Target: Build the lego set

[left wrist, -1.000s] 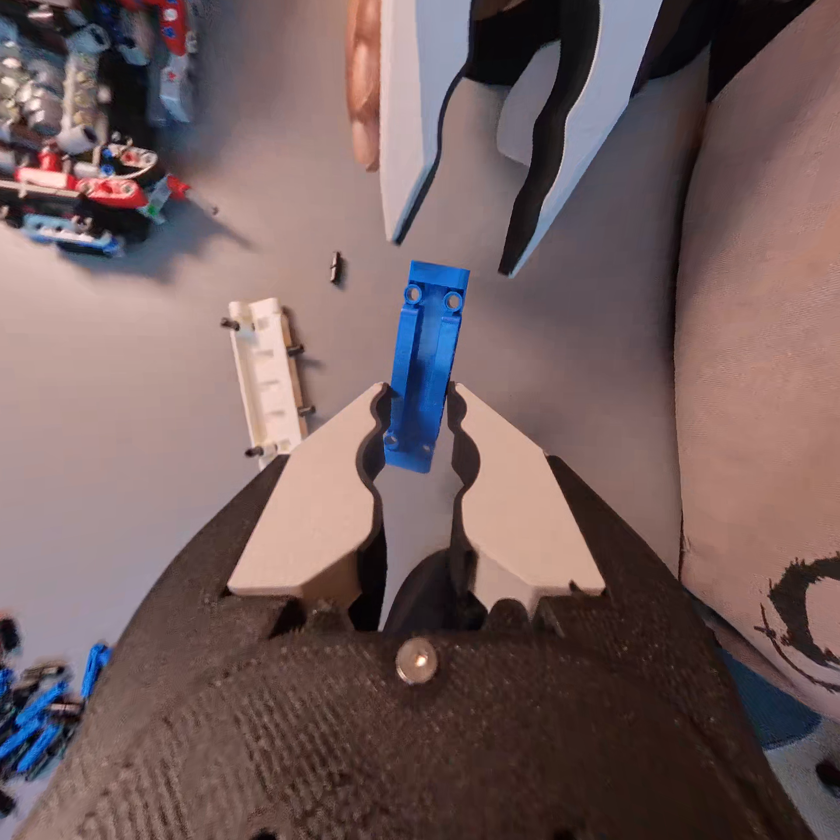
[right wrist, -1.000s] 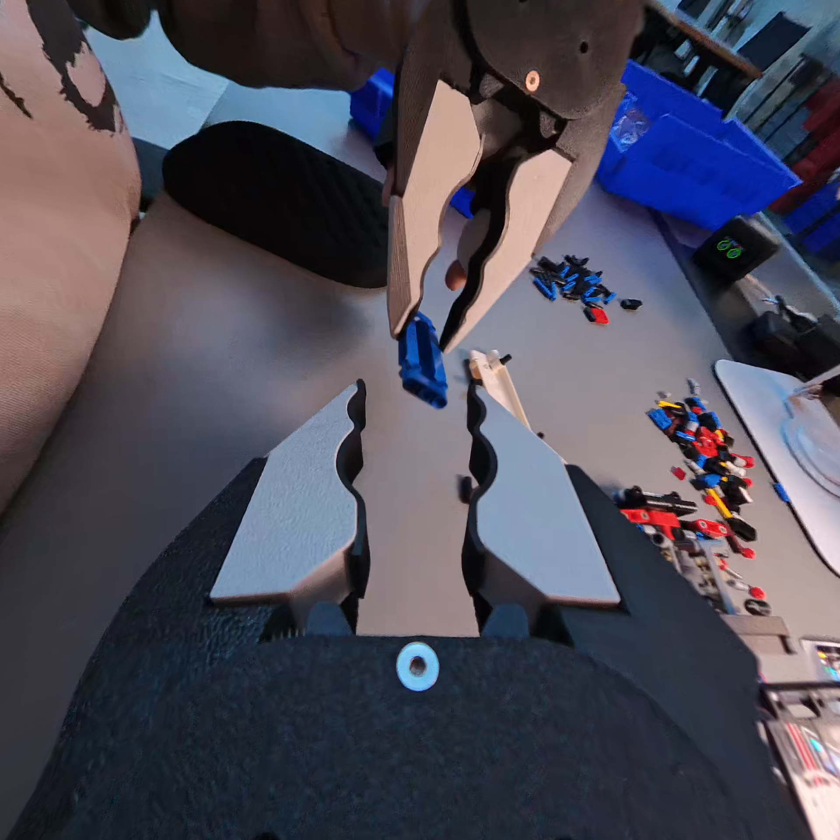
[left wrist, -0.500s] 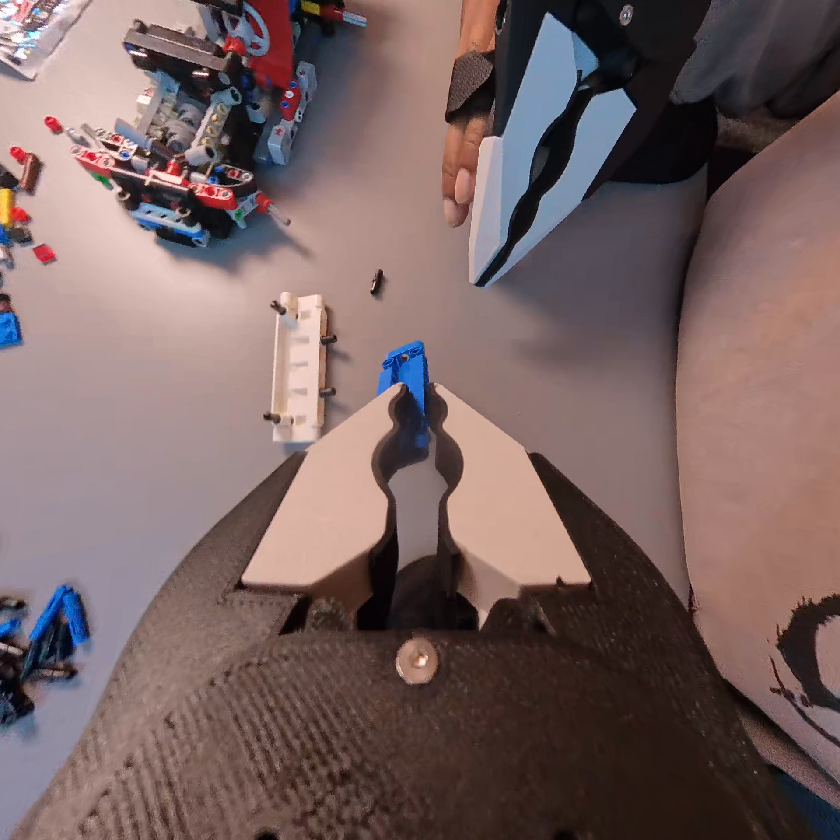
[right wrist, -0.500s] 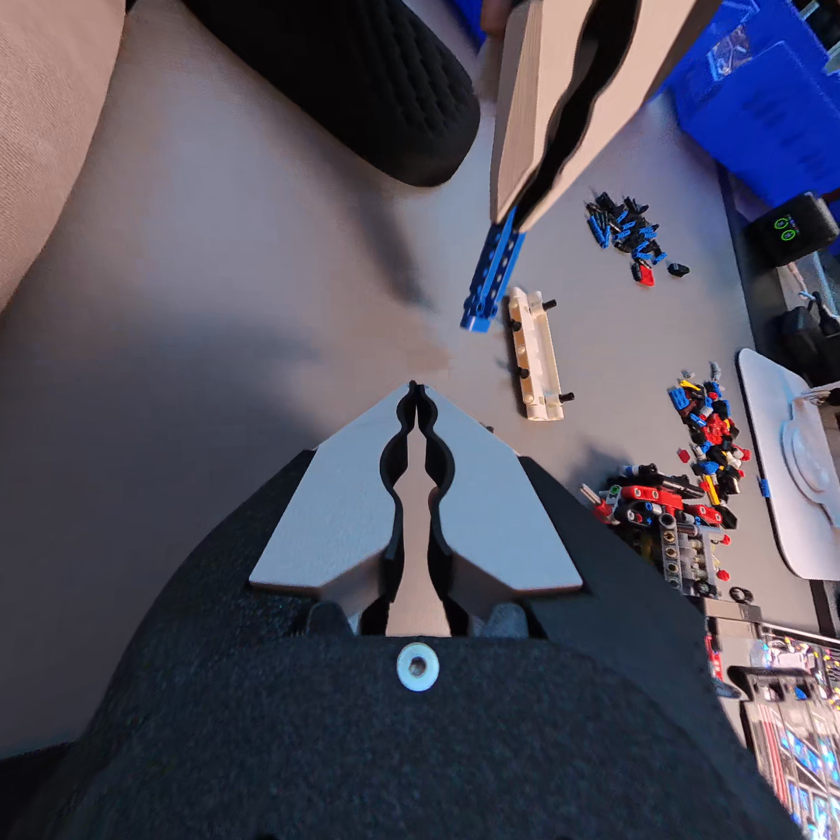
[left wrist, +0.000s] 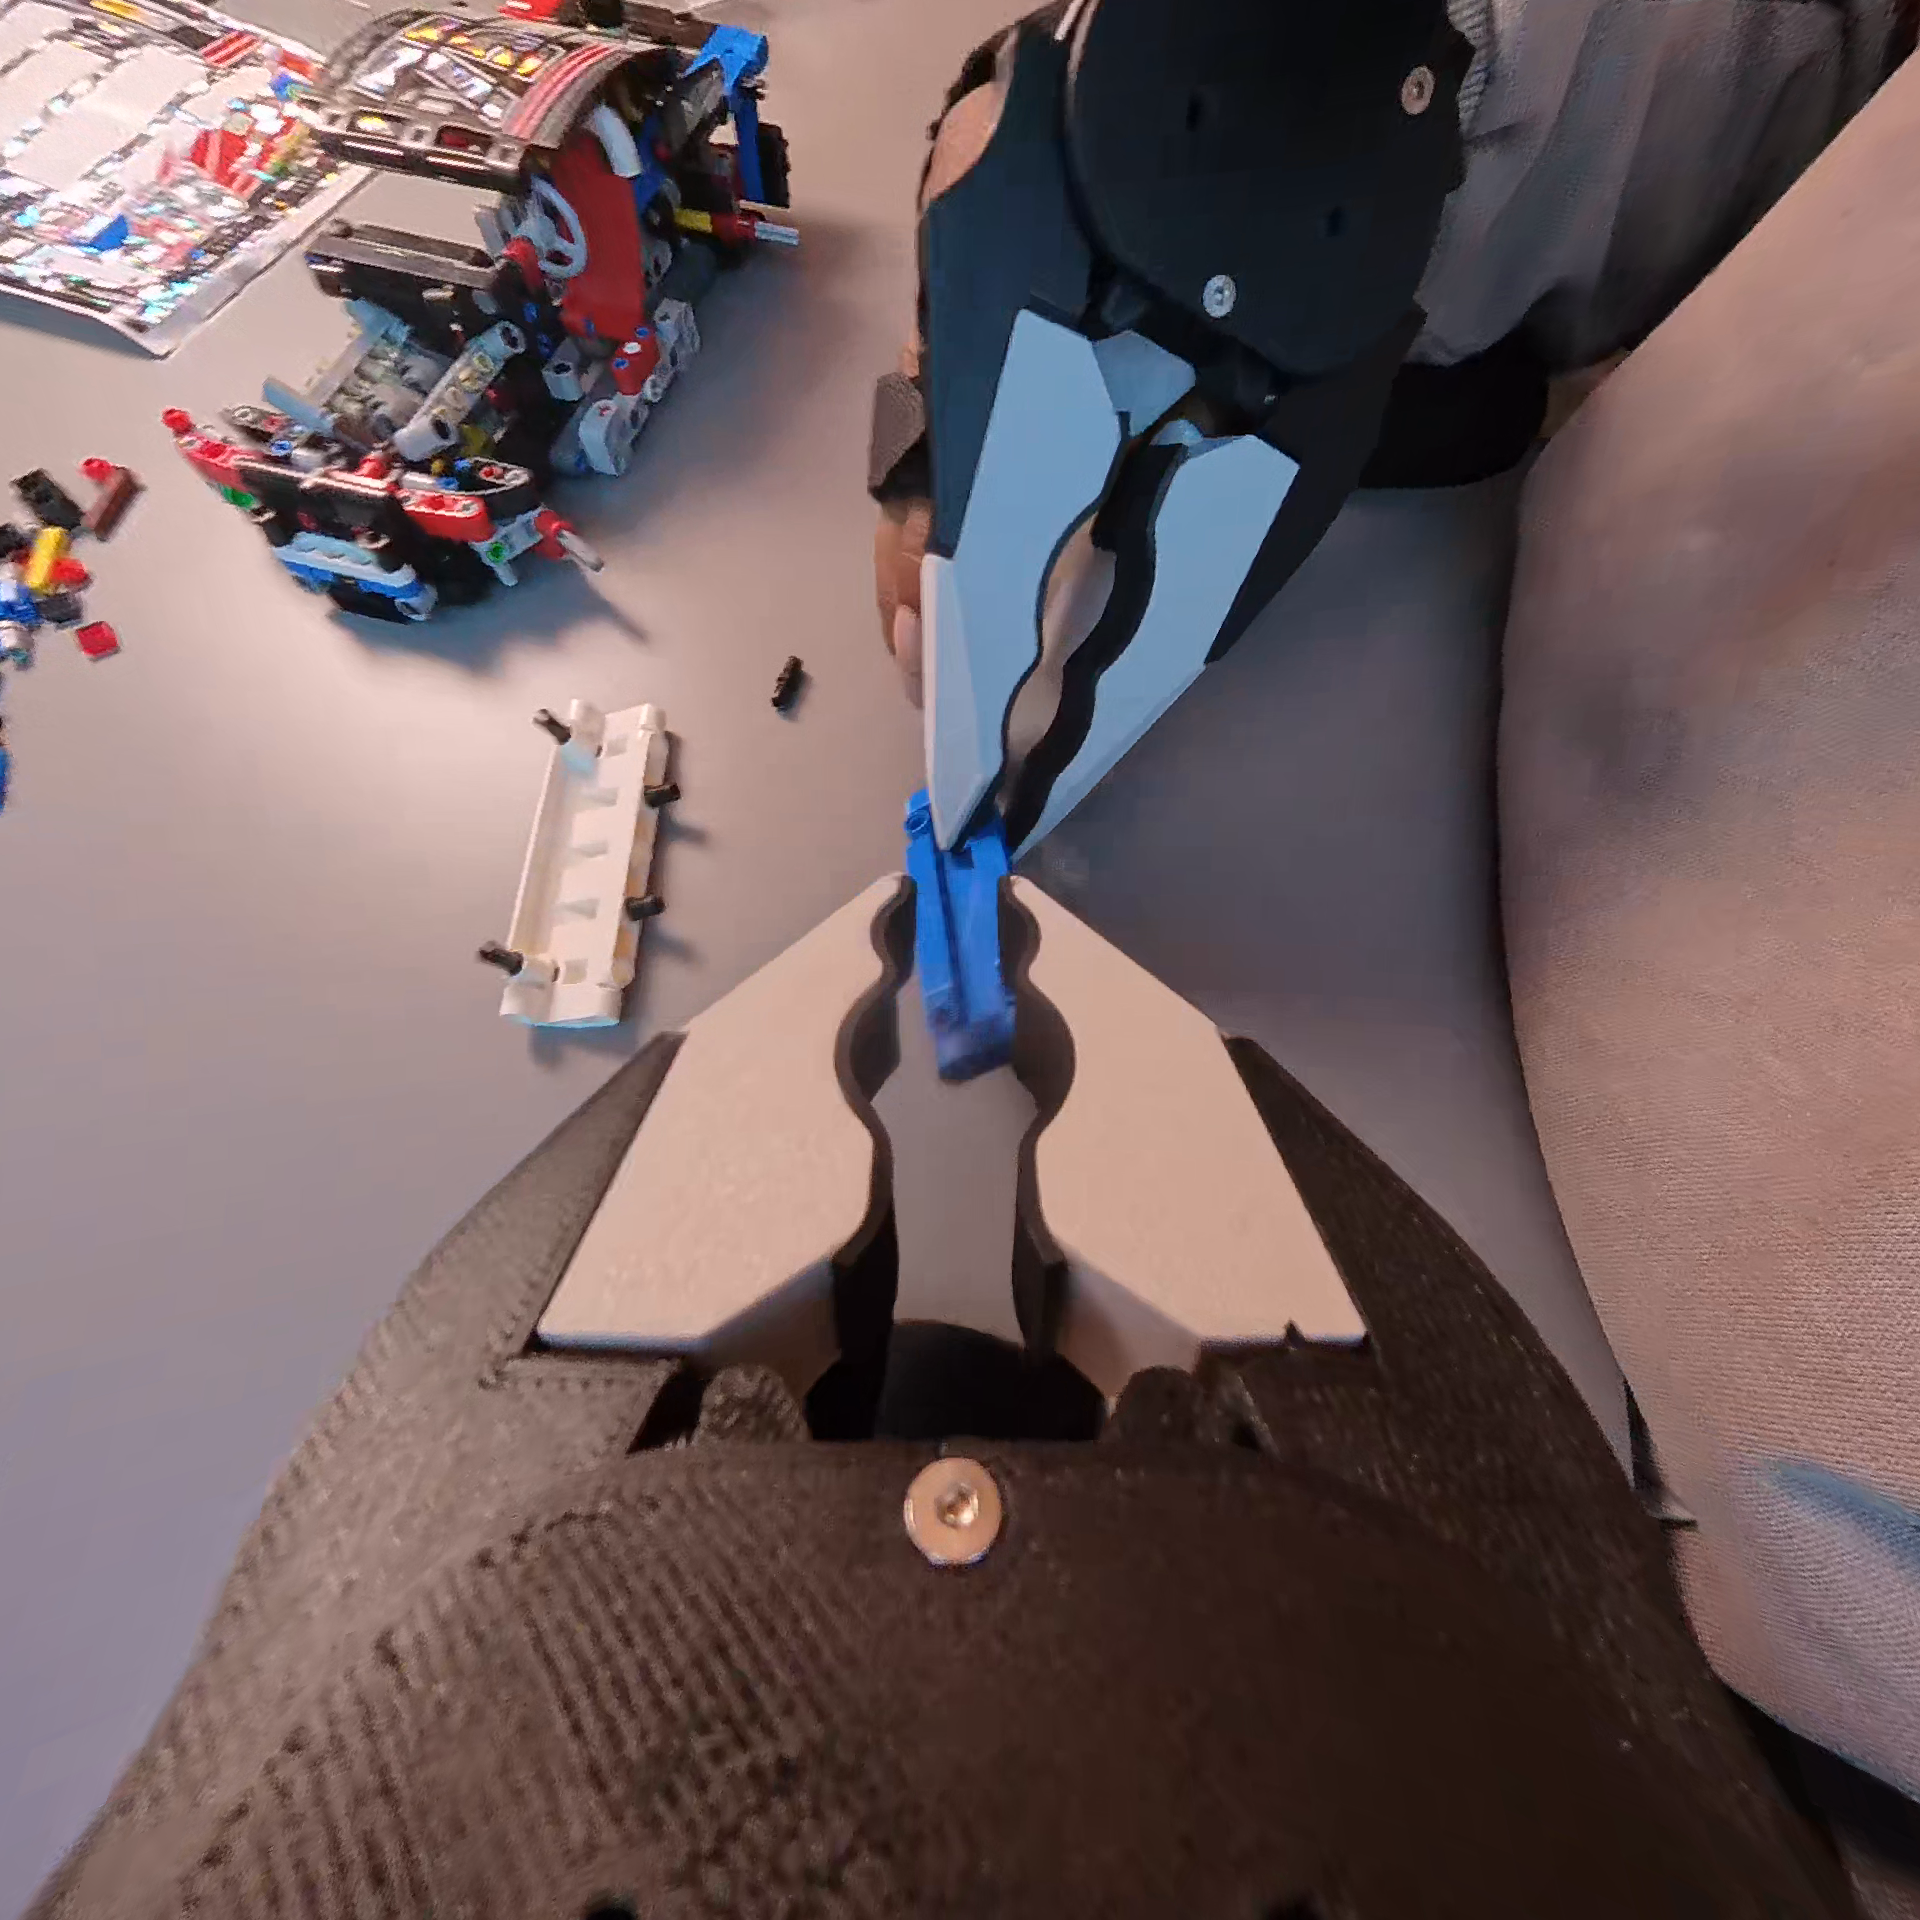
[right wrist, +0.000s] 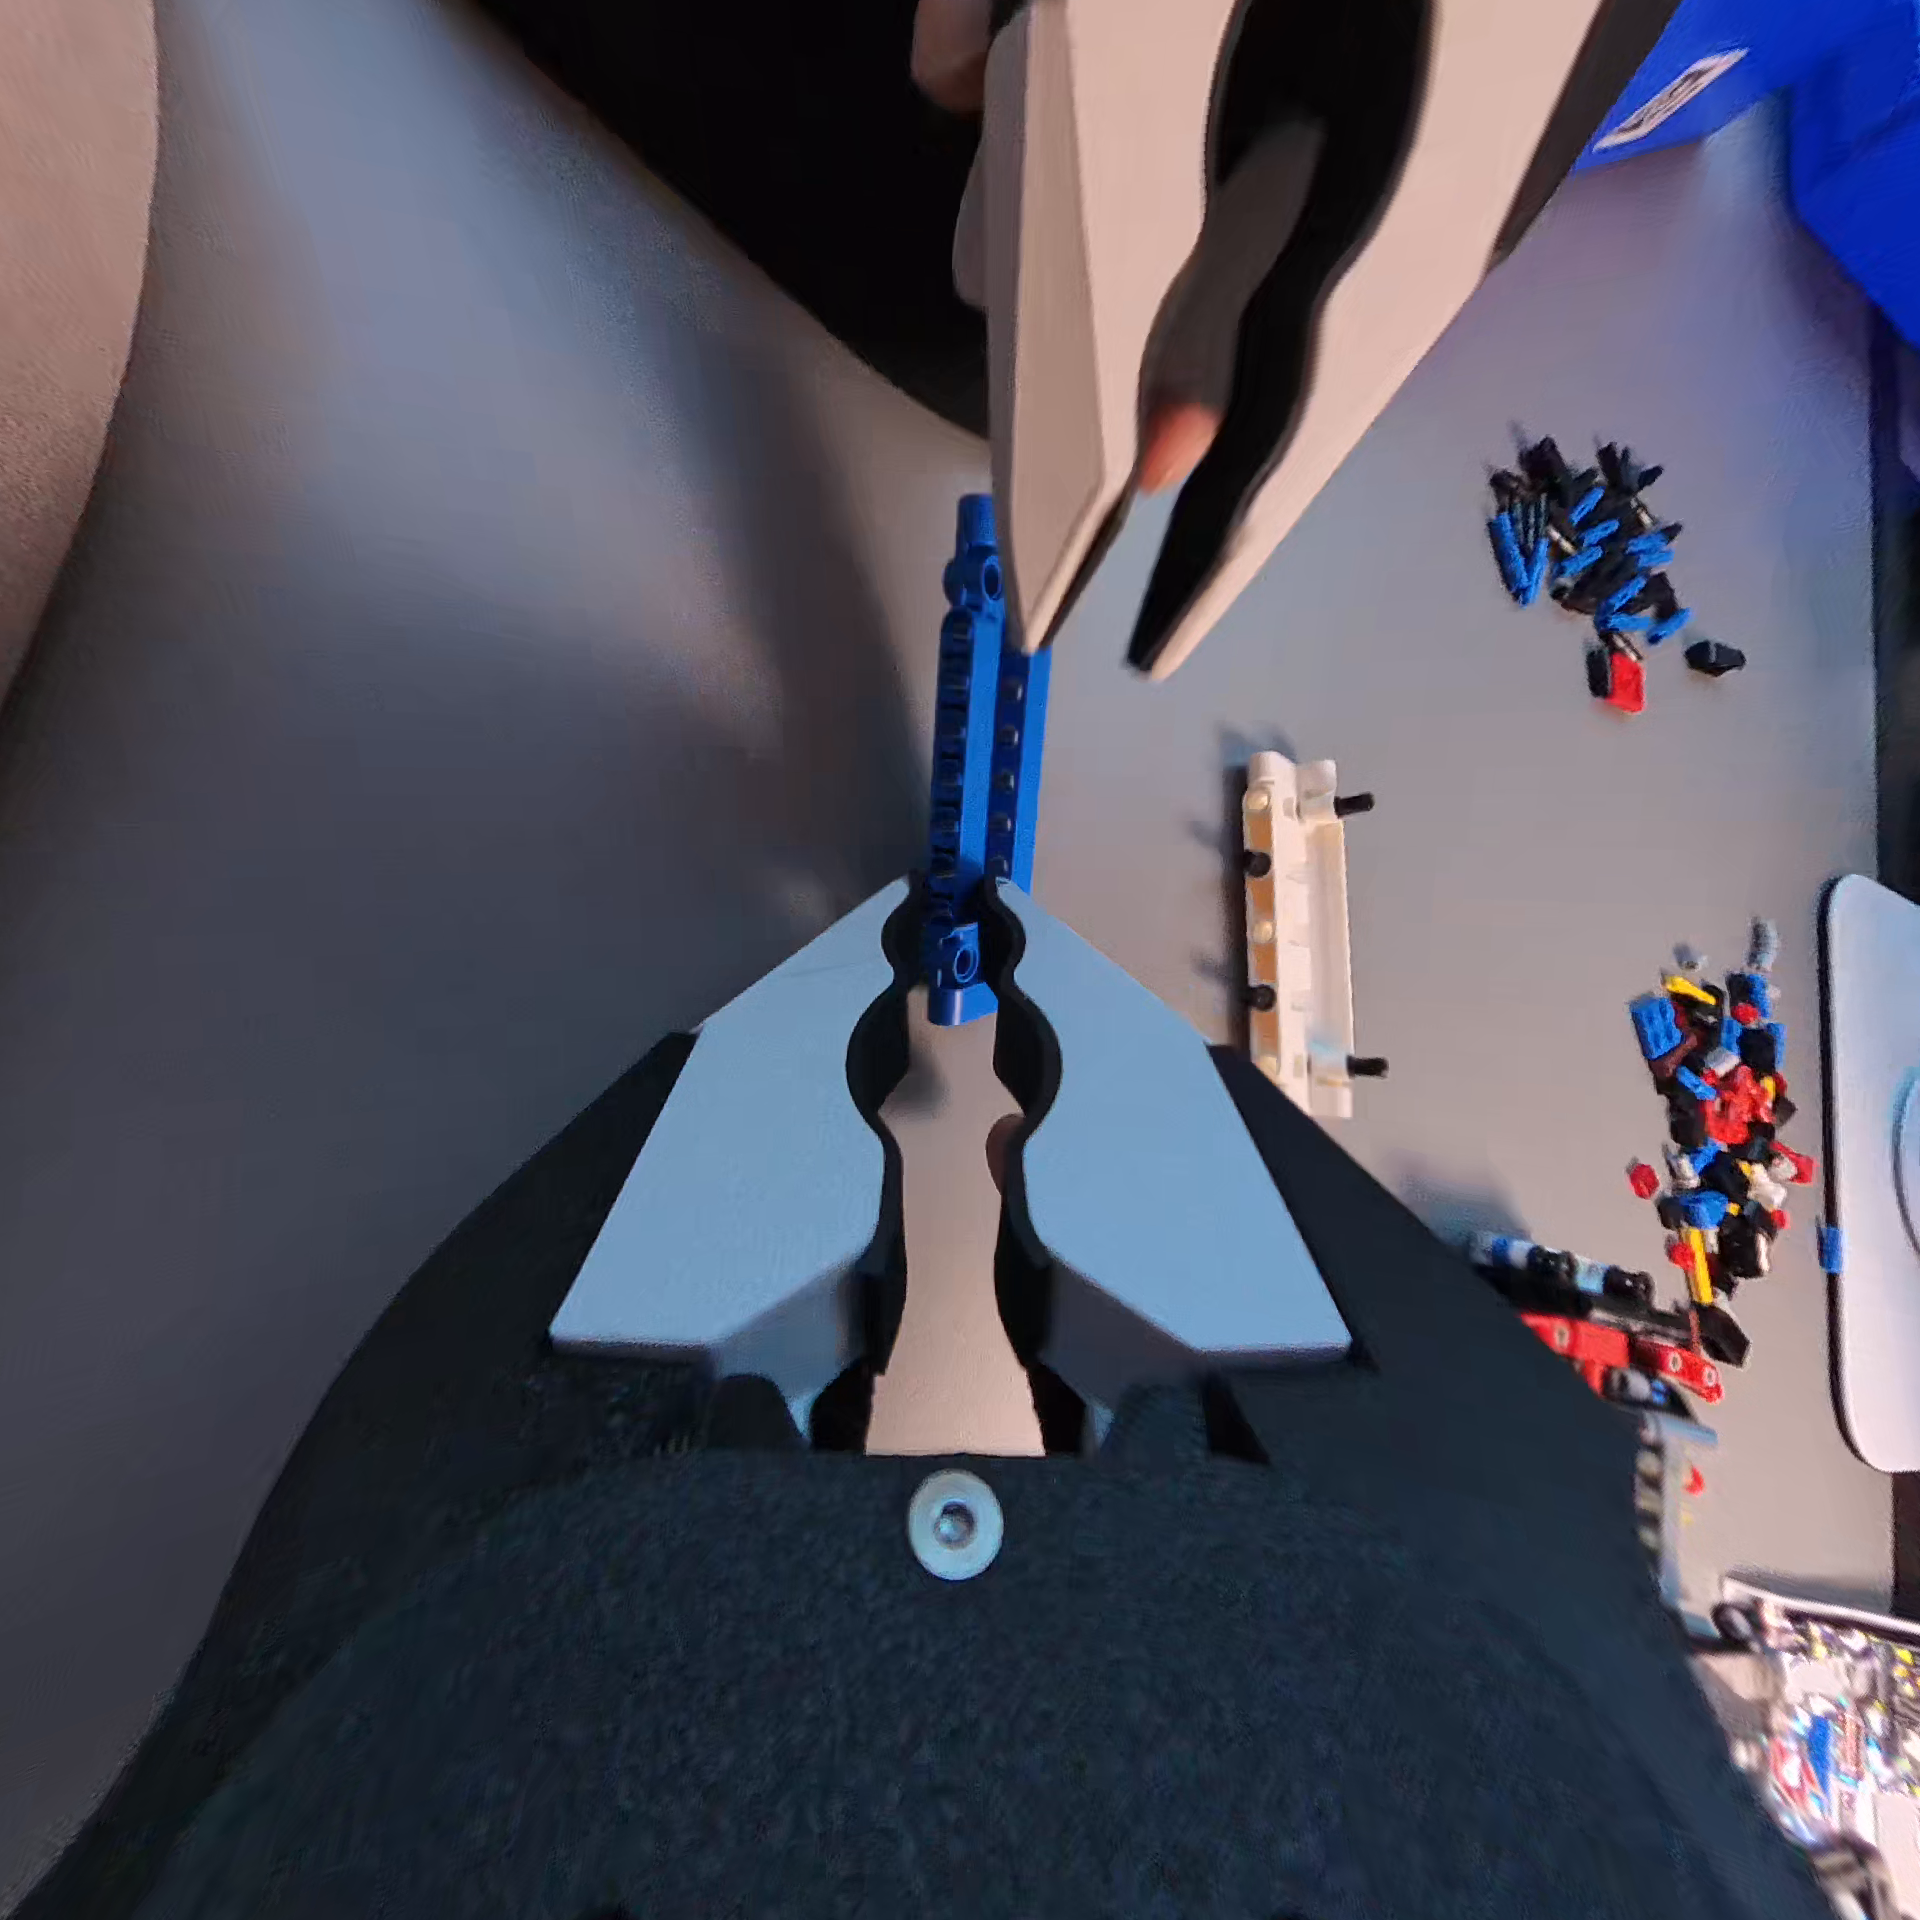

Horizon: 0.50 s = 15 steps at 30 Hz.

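A long blue Lego beam (left wrist: 961, 966) is held above the grey table, and it also shows in the right wrist view (right wrist: 977, 748). My right gripper (right wrist: 954, 888) is shut on one end of it; in the left wrist view it (left wrist: 987, 842) comes down from above onto the beam's far end. My left gripper (left wrist: 956, 883) has its jaws parted a little, with the beam's other end lying between the fingertips. In the right wrist view the left gripper (right wrist: 1089, 652) shows a clear gap between its tips. A white Lego panel (left wrist: 587, 873) with black pins lies on the table beside them.
The partly built red, black and blue car (left wrist: 499, 343) and an instruction booklet (left wrist: 125, 177) lie at the far left. A loose black pin (left wrist: 788, 683) lies near the panel. Piles of small parts (right wrist: 1714, 1132) and pins (right wrist: 1590, 551) lie to the right. Beige cloth (left wrist: 1714, 831) fills the right side.
My right gripper moved in and shut on the blue beam. My left gripper's jaws, tight on the beam half a second ago, have parted somewhat.
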Each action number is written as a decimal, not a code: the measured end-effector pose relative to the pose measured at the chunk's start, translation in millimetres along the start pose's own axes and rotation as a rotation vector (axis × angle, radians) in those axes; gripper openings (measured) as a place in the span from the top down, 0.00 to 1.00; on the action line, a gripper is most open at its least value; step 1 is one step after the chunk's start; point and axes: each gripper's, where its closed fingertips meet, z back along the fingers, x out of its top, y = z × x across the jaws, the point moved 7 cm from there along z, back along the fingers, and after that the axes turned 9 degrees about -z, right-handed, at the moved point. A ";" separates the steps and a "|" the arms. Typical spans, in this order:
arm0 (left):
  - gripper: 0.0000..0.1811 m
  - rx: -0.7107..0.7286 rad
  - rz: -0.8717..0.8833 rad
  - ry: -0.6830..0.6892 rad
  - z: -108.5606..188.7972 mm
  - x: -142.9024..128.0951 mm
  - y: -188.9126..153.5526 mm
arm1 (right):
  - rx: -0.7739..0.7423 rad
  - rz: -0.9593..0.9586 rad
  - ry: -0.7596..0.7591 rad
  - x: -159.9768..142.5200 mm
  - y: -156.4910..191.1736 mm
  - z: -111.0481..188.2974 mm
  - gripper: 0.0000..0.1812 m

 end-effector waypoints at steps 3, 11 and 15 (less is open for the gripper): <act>0.77 0.153 0.019 0.068 41.9 -5.4 14.8 | -0.022 0.032 0.068 -12.0 0.6 8.8 0.96; 0.65 0.479 0.317 0.568 162.1 -93.6 52.5 | 0.026 -0.145 0.024 -22.1 -10.6 24.1 0.83; 0.85 0.437 0.369 0.766 163.2 -134.3 48.9 | 0.003 -0.263 -0.055 -28.7 -19.1 36.5 0.83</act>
